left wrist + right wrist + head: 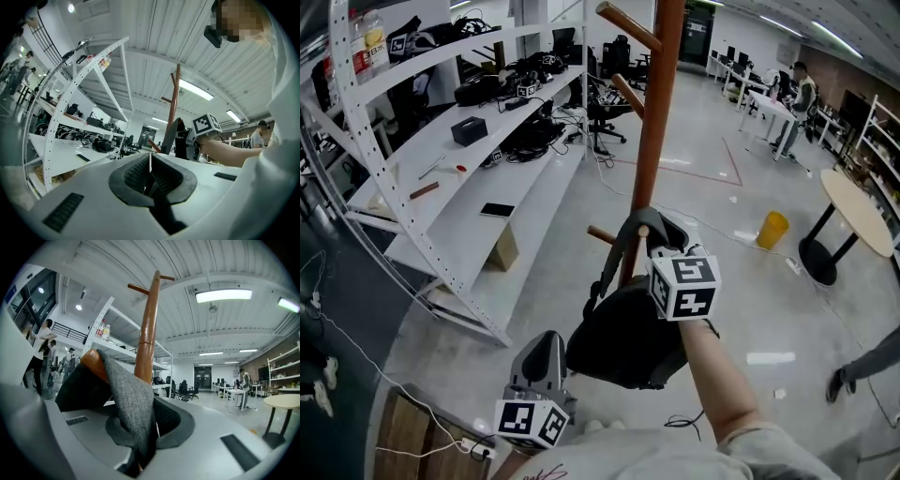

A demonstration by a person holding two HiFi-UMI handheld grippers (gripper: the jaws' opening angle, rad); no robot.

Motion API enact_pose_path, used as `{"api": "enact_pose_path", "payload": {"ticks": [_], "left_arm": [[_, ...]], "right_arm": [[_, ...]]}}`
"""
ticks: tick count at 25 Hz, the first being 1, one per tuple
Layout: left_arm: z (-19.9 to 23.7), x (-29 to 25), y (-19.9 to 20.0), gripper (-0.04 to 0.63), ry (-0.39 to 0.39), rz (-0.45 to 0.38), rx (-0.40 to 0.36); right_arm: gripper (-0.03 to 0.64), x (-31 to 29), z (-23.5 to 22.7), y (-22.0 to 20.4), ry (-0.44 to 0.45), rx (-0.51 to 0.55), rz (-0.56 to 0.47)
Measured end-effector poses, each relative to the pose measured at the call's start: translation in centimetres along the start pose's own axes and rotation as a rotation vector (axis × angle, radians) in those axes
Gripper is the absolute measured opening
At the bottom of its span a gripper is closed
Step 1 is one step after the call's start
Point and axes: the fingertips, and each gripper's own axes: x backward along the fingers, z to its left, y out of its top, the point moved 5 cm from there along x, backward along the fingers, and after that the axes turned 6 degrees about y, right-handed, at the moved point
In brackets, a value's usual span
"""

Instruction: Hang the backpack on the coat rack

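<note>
While the strap [129, 399] lies across the tip of the lower peg [91, 363], step: judged to be seating the loop, release not yet made
left claw [150, 171]: nearest, low by the body, jaws pressed together on nothing; probably held down there so it does not foul the bag
backpack [623, 342]: dark, hanging under the right claw, close against the lower part of the pole, seemingly off the floor
right claw [143, 427]: clamped tight on the grey strap, which rises out of its jaws; a grip high on the strap lets the bag's weight hang below and leaves the loop free above
lower peg: brown, round-ended, angled up from the pole as the upper pegs are, so a loop pushed inward should slide toward the pole; how far in the strap sits I cannot tell
pole [654, 122]: upright wood just behind the right claw
upper pegs [628, 26]: bare, well above
edges: the peg tip is the one that matters; a strap resting near it could slip off once let go
room: open floor [722, 281] to the right and beyond, white shelf rack [487, 178] to the left and well apart, yellow bin [772, 230] farther off
</note>
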Motion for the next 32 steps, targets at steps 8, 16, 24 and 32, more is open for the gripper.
{"api": "enact_pose_path", "payload": {"ticks": [8, 16, 24, 32], "left_arm": [[0.3, 0.8, -0.9, 0.025, -0.017, 0.040, -0.005], [1.0, 2.1, -1.8, 0.025, -0.044, 0.068, -0.004], [2.0, 2.2, -2.7, 0.025, -0.062, 0.098, -0.001], [1.1, 1.9, -2.4, 0.025, -0.111, 0.092, -0.011]], "right_arm": [[0.037, 1.6, 2.1, -1.6, -0.062, -0.011, -0.052], [0.037, 2.7, 3.0, -2.7, -0.147, 0.028, -0.120], [0.103, 5.1, 3.2, -3.4, -0.166, 0.005, -0.150], [0.107, 11.0, 5.8, -4.2, -0.112, -0.080, -0.206]]}}
